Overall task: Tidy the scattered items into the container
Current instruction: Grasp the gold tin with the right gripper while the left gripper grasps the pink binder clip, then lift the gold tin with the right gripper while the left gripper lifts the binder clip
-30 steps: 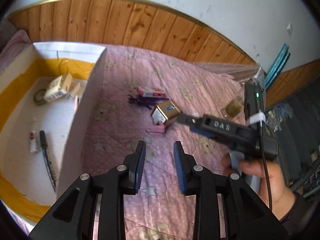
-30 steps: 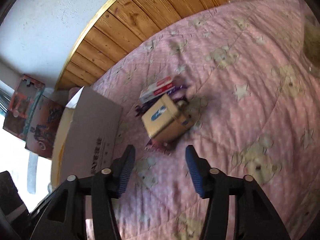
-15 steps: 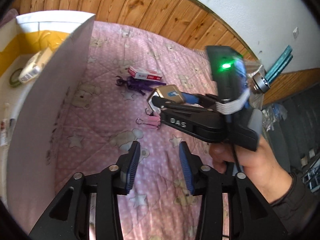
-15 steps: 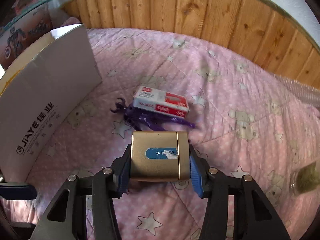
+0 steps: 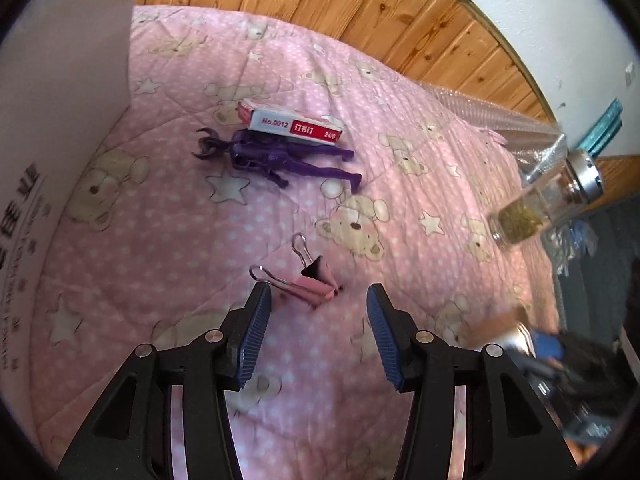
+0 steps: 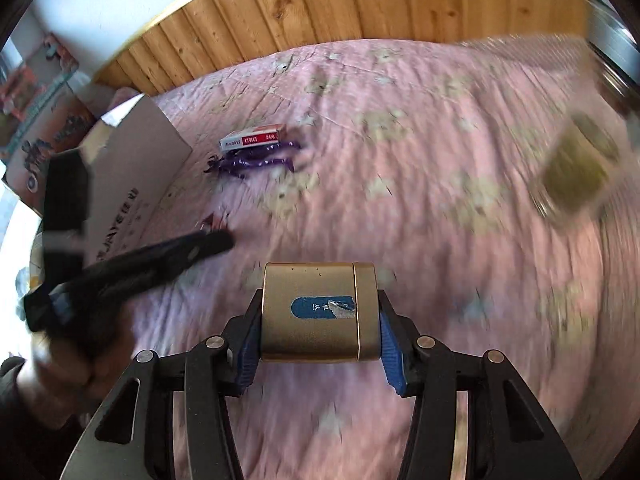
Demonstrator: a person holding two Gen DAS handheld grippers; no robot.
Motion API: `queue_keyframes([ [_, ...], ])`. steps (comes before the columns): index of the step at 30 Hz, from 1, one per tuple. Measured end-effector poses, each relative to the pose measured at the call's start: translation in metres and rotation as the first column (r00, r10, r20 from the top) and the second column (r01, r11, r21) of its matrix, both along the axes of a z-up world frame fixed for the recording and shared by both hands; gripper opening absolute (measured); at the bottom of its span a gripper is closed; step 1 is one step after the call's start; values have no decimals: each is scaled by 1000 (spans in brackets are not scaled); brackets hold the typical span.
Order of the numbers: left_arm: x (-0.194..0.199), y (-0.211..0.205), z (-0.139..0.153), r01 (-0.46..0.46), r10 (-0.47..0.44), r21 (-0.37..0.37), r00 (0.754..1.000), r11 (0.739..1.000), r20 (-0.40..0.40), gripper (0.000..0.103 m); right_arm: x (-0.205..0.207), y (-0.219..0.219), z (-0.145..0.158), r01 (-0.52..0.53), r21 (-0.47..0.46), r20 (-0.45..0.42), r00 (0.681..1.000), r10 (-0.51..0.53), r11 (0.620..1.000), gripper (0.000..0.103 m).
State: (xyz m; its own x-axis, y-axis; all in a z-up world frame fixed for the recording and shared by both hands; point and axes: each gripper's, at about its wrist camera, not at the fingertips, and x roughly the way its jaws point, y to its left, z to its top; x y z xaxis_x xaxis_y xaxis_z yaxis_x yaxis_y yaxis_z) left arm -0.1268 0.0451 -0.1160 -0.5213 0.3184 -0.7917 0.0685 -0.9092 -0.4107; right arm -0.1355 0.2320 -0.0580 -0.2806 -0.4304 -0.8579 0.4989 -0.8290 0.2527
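Left wrist view: the left gripper [image 5: 318, 308] hangs over a pink quilt [image 5: 160, 248] with its fingers [image 5: 256, 332] spread wide, having just been opening, with nothing pinched. A pink binder clip [image 5: 310, 284] lies on the quilt just ahead of the fingertips, between their lines. Farther off lie a purple toy figure [image 5: 276, 158] and, touching it, a red-and-white staple box [image 5: 290, 124]. The cardboard box [image 5: 60, 140] wall stands at the left edge. A glass jar [image 5: 536, 208] lies on its side at the right.

Right wrist view: the right gripper [image 6: 320, 316] pinches a gold tin [image 6: 320, 312] between its blue pads, above the blurred quilt [image 6: 400, 220]. The left gripper [image 6: 192, 250] shows at the left beside the cardboard box [image 6: 128, 168].
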Motion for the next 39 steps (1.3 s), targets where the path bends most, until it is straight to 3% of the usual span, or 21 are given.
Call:
queue_keyframes([
  [4,-4,5,-1,21,-23,-42,999,999,-44,46,-1,5,-1,24,-46,33,999,-22,999,52],
  [5,-5,6,-2,35,-38,-61,998,998,-46,30,-2,3,-2,21,-47,30,999,-19,999,52],
  [7,-8,7,-4,57,-61,-81,997,995,-50,24,-3,1,-3,13,-50,40,999,-11,999,52],
  [12,-5,3,-6,51,-55,-62,997,997,-63,25,-3,1,-6,4,-78,68,998,1,997,52],
  [14,-5,5,-6,43,-47,-66,997,997,-67,32,-4,0,-9,4,-86,76,997,3,996,52],
  [16,-7,11,-4,50,-55,-76,996,996,-74,46,-4,-1,-10,1,-93,83,997,7,996,52],
  [18,-13,22,-2,49,-59,-135,996,990,-67,54,-3,0,-11,-3,-94,83,996,11,996,52],
  [22,-22,37,-1,51,-68,-242,996,969,-63,50,-4,-3,-15,-5,-98,94,995,14,995,52],
  [23,-23,37,-2,48,-67,-257,996,965,-65,33,-4,-3,-15,-7,-98,96,995,17,995,52],
  [39,6,14,5,52,-61,-153,997,987,-55,32,-2,-8,-12,-39,-105,90,995,48,994,52],
])
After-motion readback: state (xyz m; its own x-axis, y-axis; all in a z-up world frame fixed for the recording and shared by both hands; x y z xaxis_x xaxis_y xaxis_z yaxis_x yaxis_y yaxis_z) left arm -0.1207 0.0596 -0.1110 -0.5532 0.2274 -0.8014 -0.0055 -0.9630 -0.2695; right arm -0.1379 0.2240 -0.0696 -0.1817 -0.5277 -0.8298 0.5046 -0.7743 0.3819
